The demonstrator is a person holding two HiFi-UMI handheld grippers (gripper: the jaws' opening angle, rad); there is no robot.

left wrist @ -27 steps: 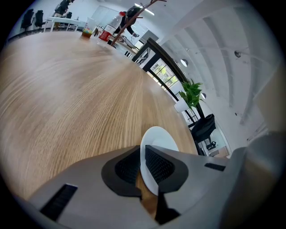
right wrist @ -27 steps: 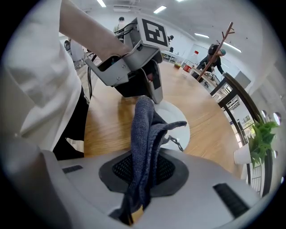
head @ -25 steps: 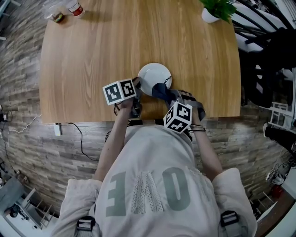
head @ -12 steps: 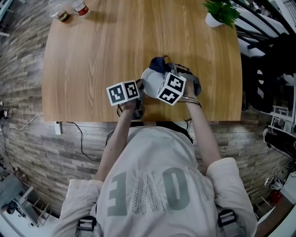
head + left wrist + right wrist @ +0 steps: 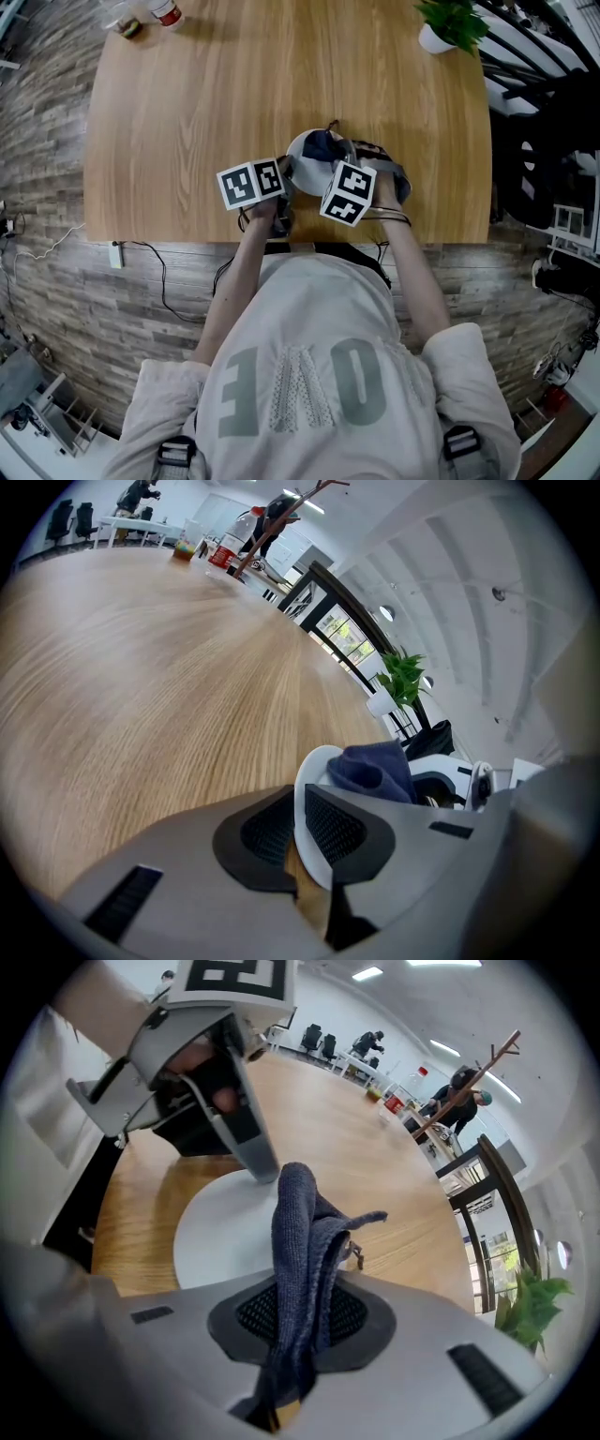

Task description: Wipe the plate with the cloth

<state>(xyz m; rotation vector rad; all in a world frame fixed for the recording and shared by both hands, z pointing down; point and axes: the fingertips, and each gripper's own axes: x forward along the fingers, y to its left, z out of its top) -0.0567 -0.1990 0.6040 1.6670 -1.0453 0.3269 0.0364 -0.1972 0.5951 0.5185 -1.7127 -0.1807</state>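
Open-plan office, possibly a lab room; large wooden table [image 5: 187, 103] on a plank-pattern floor [image 5: 56, 309]; office chairs [image 5: 317, 1039] and people [image 5: 367, 1042] at far desks; ceiling strip lights [image 5: 367, 973]; wooden coat stand [image 5: 497, 1054]; potted plant [image 5: 448, 21] at the table's corner.

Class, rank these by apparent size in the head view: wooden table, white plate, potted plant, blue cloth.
1. wooden table
2. white plate and potted plant: too alike to rank, both partly hidden
3. blue cloth, smallest
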